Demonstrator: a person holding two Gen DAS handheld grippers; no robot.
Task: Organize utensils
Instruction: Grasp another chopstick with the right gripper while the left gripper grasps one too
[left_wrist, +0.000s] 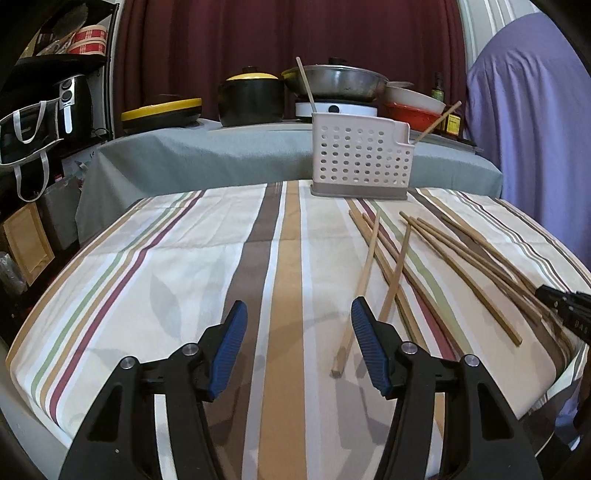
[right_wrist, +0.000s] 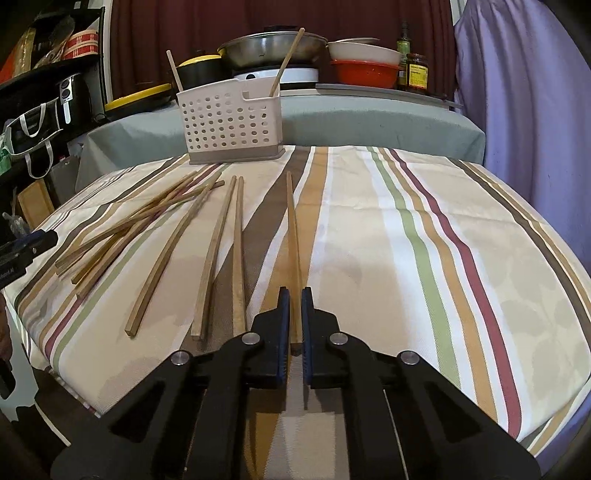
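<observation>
Chopstick sits between the right gripper fingers, long axis running straight up the frame from the pads toward the holder in the upper left of the right wrist view. Fingers are clenched on its near end; the far tip rests on the striped cloth of the desk. So the stick is already in line with the fingers, and the lift will have to tilt it upright before it can drop into the holder, which stands left of the stick's axis.

Left gripper is released, fingers gaping with only cloth between them. A pale chopstick passes just behind the right-hand finger, angled up the frame, not between the pads. Rest of the loose pile fans out to the right of centre in the left wrist view, long axes slanting toward the upper left.

Holder already carries two sticks leaning out of its top. Judgement: the right hand is the one committed; the left needs a shift to the right of frame to get its nearest stick.
</observation>
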